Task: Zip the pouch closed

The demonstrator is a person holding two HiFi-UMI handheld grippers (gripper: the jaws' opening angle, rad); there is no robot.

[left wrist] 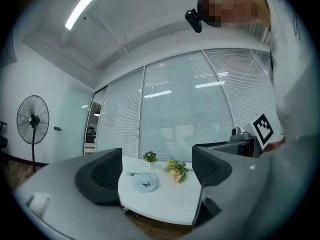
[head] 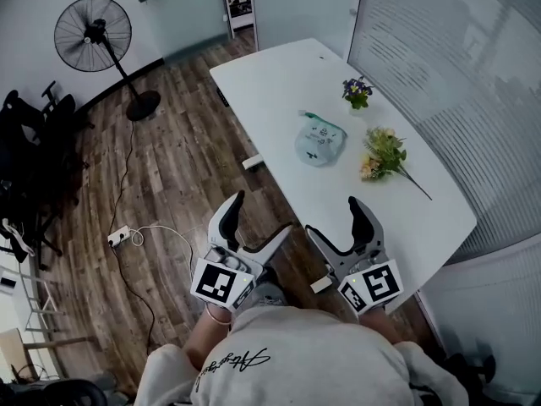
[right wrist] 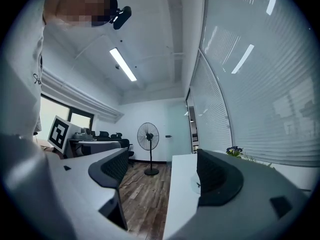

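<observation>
A pale blue-green pouch point(head: 319, 140) lies flat on the white table point(head: 279, 83), about mid-length. In the left gripper view the pouch point(left wrist: 145, 182) shows between the jaws, far off. My left gripper point(head: 262, 212) and right gripper point(head: 333, 216) are held close to the person's body, by the table's near end, well short of the pouch. Both are open with nothing between their jaws. In the right gripper view only a sliver of the pouch point(right wrist: 196, 184) peeks past the right jaw. I cannot make out the state of the zip from here.
A small pot of purple flowers point(head: 357, 91) and a bouquet point(head: 385, 155) lie just beyond and to the right of the pouch. A standing fan point(head: 95, 32), black chairs point(head: 34, 159) and a power strip point(head: 118, 237) occupy the wooden floor at left. A glass wall with blinds runs along the right.
</observation>
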